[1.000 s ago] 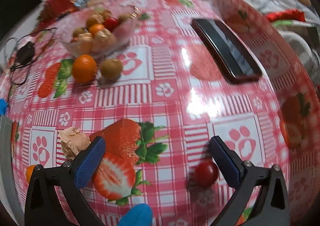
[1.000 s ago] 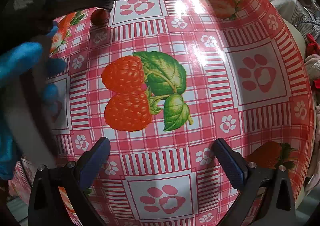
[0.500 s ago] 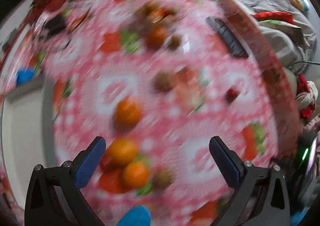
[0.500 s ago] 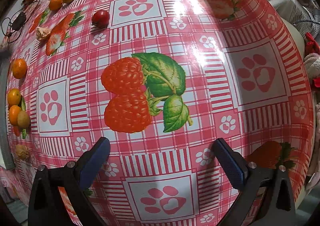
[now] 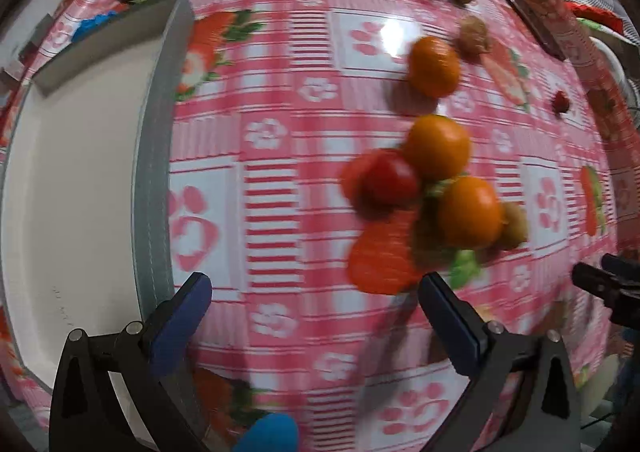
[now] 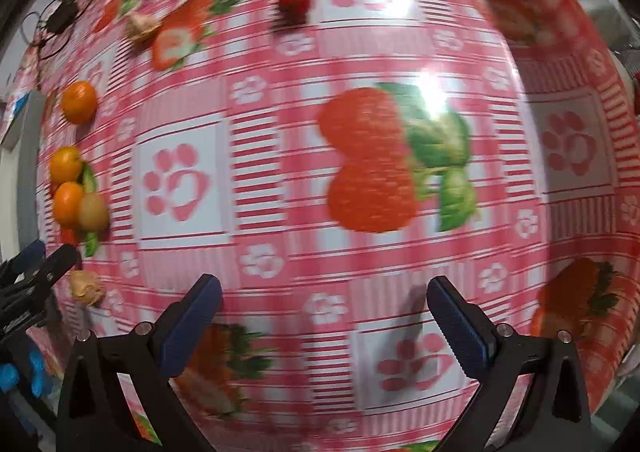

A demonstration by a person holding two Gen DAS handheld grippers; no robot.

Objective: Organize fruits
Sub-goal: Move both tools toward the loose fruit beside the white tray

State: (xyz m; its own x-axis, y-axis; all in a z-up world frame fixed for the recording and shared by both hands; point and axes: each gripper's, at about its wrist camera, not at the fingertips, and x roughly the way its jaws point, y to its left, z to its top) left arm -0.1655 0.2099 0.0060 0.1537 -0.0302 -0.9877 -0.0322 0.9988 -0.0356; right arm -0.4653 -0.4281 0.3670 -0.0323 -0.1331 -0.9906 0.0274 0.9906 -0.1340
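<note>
tray (image 5: 152, 156) left on table (image 5: 280, 100), fruit cluster (image 5: 436, 180) right, phone (image 5: 528, 24) behind

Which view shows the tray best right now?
The left wrist view: the tray fills its left side, showing the white floor and grey wall. The right wrist view catches only a grey sliver of it at the left edge.

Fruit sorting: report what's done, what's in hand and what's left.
Done: nothing that shows; the white tray has no fruit in its visible part. In hand: nothing; the left gripper and right gripper are both open. Left: the cluster of oranges with a red tomato, the lone orange, and the stray tomato all sit on the tablecloth.
</note>
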